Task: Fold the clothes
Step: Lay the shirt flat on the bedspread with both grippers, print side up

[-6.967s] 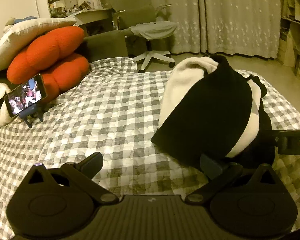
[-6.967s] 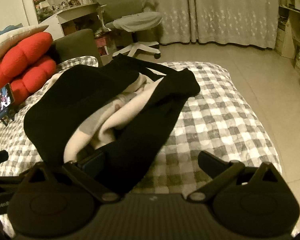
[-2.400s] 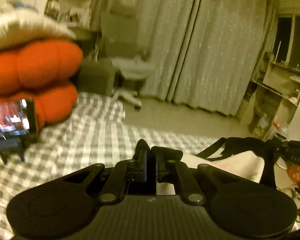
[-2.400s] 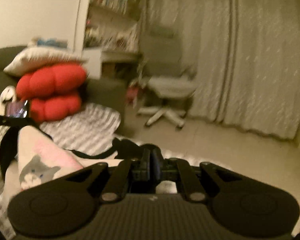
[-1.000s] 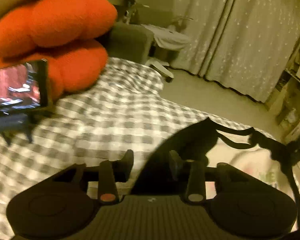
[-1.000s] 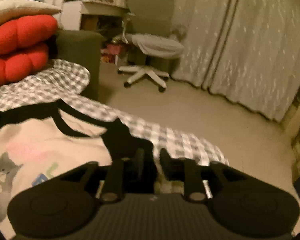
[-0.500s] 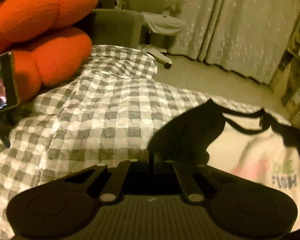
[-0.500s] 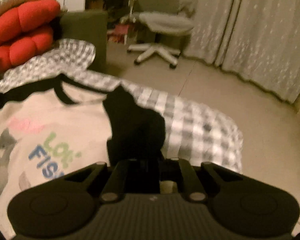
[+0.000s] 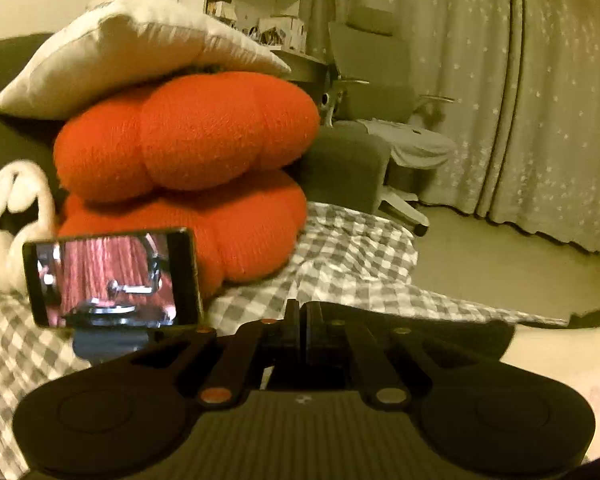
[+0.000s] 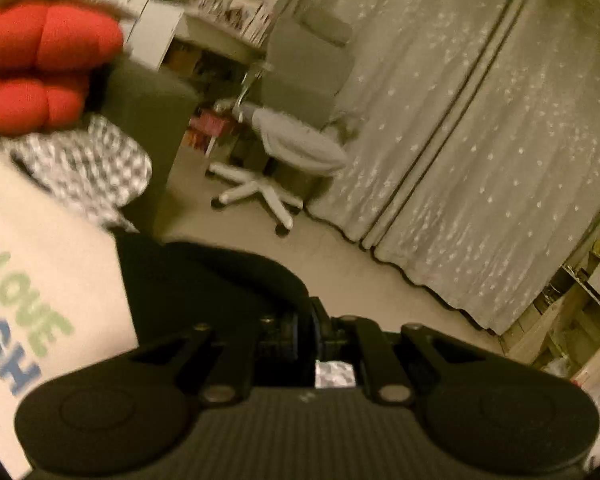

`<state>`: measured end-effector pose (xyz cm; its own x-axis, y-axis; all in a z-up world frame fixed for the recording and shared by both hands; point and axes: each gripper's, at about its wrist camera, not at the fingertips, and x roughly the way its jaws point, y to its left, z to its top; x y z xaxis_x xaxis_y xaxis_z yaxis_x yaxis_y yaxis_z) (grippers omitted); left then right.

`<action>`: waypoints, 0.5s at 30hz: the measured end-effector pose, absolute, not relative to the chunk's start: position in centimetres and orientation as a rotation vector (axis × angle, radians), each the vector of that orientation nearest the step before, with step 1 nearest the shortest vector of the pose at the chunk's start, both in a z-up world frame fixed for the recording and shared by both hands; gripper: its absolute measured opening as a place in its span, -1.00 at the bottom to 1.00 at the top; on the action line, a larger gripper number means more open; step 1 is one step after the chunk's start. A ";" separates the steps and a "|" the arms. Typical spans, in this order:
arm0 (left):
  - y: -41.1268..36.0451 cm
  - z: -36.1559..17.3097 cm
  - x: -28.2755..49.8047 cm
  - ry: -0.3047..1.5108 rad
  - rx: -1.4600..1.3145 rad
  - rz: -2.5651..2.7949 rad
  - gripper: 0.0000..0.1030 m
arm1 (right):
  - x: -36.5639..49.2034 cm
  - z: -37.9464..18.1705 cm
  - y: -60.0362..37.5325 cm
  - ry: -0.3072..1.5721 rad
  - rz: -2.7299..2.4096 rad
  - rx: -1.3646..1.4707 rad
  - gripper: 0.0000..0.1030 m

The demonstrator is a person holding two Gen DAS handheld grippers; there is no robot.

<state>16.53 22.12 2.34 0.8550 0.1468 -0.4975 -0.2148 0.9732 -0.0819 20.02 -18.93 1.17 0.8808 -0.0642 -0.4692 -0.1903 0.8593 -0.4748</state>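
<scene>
Step in hand, judged: spreading cream sweatshirt with black sleeves and printed lettering (image 10: 40,280) flat over grey-checked bed cover (image 9: 352,268) — folding proper not begun. Left gripper (image 9: 302,320) pressed together on black sleeve cloth; right gripper (image 10: 306,322) likewise pinching black sleeve. Right gripper view rolled, tilted. Next move calls for lowering both, even tension, then release. Red knitted cushion (image 9: 188,136) beside.

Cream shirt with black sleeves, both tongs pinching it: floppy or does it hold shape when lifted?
Probably floppy: the cream shirt with black sleeves drapes from the shut right tongs. Likely light; a pinch at the left tongs seems to hold it. Could sag between grips.
</scene>
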 end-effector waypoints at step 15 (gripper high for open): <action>19.1 -0.4 22.2 0.501 -0.025 0.207 -0.96 | 24.0 -3.8 -20.2 0.590 -0.046 -0.465 -0.86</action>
<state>22.23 19.06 -0.41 0.8567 0.1905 -0.4794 -0.2029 0.9788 0.0264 24.02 -20.20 -3.81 0.8330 -0.1726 -0.5257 -0.0889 0.8960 -0.4351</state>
